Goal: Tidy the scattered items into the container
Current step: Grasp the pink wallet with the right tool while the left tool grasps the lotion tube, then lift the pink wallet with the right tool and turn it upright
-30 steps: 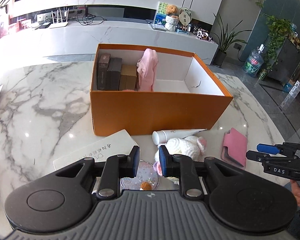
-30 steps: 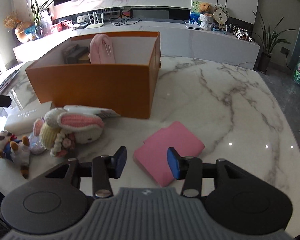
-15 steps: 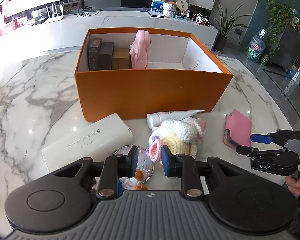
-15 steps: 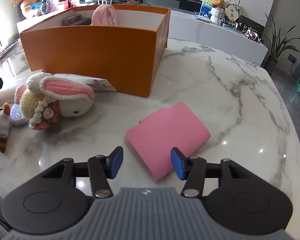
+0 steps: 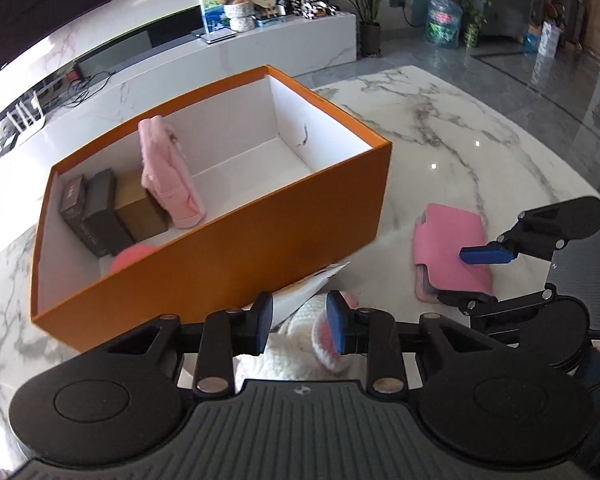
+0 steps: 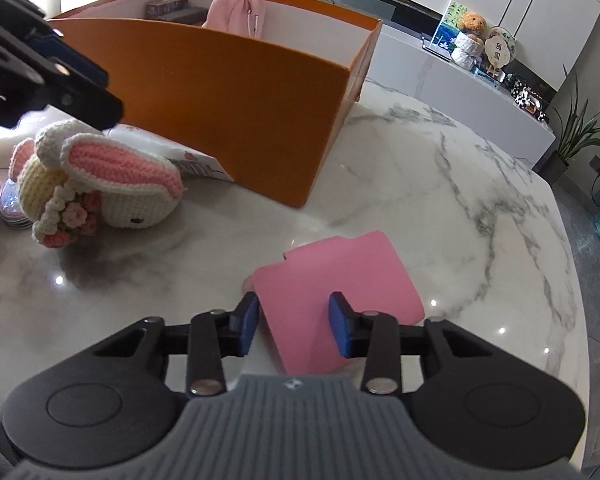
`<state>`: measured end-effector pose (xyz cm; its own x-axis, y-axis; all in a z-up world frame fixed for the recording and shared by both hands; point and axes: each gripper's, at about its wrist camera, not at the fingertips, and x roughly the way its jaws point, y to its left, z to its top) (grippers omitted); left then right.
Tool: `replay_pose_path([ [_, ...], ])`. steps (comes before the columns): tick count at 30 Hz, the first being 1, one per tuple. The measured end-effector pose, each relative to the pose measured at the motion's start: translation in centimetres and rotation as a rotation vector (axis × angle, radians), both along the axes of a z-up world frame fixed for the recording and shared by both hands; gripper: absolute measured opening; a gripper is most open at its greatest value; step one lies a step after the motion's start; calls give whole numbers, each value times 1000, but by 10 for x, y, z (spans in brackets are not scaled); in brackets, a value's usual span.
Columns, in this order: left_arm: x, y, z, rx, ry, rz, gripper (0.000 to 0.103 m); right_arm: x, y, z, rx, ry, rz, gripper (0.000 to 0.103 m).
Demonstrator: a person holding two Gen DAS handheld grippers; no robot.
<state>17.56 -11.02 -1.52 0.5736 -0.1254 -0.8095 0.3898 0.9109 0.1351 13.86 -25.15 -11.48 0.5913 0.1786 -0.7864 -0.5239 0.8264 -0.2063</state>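
Left gripper (image 5: pixel 299 328) tilts steeply down over the crocheted white-and-pink bunny toy (image 6: pixel 100 184), its blue pads parting with the toy's wool beneath and between them but not pressed. Just beyond stands the open orange cardboard box (image 5: pixel 228 256) on the white marble bench (image 6: pixel 440 200), holding dark and tan small boxes (image 5: pixel 108 216) and a pink pouch (image 5: pixel 168 176) at its left end. Further right, the right gripper (image 6: pixel 293 328) also angles down, jaws closing around the near end of the flat pink wallet (image 6: pixel 340 276), which lies on the bench apart from the box. Only the left view looks into the box; only the right view shows the bunny whole, lying on its side.
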Motion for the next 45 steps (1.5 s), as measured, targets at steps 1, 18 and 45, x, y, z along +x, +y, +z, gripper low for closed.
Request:
replay_pose_path([
  [1, 3, -7, -5, 22, 7, -26, 34, 0, 0, 1, 6, 2, 4, 31],
  [18, 18, -70, -61, 403, -49, -307, 22, -7, -16, 8, 128, -19, 10, 11],
  [45, -48, 49, 10, -10, -162, 57, 6, -2, 8, 76, 504, 142, -69, 1],
])
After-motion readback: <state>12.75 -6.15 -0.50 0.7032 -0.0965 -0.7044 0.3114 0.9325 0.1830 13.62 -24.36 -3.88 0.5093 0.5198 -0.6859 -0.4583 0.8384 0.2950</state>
